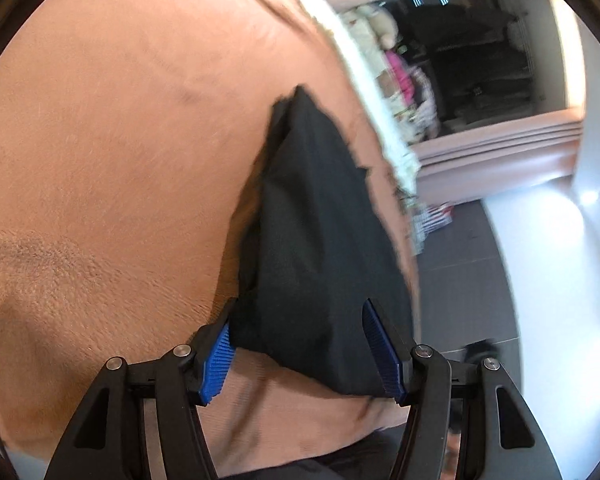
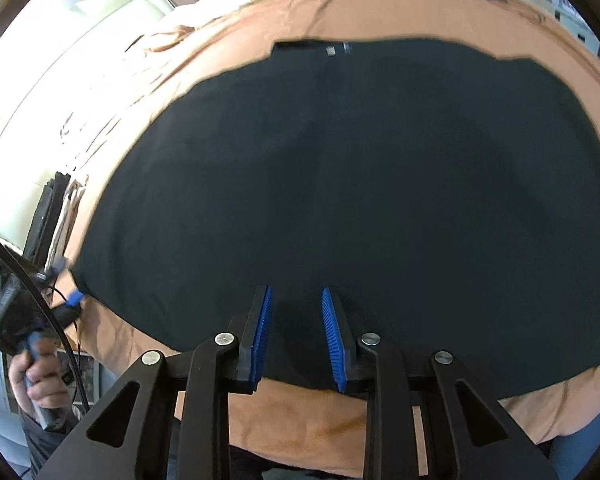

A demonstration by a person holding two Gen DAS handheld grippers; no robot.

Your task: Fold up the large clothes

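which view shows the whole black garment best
The right wrist view: the black garment lies spread flat across the orange bedcover, nearly all its outline visible. The left wrist view shows only one corner of it, between the left tongs.

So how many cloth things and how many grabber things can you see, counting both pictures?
Black garment: 1
Orange bedcover: 1
Hand-held grippers: 2, the left hand-held gripper with a bunch of the black garment between its fingers, and the right hand-held gripper over the garment's near edge
Total: 4
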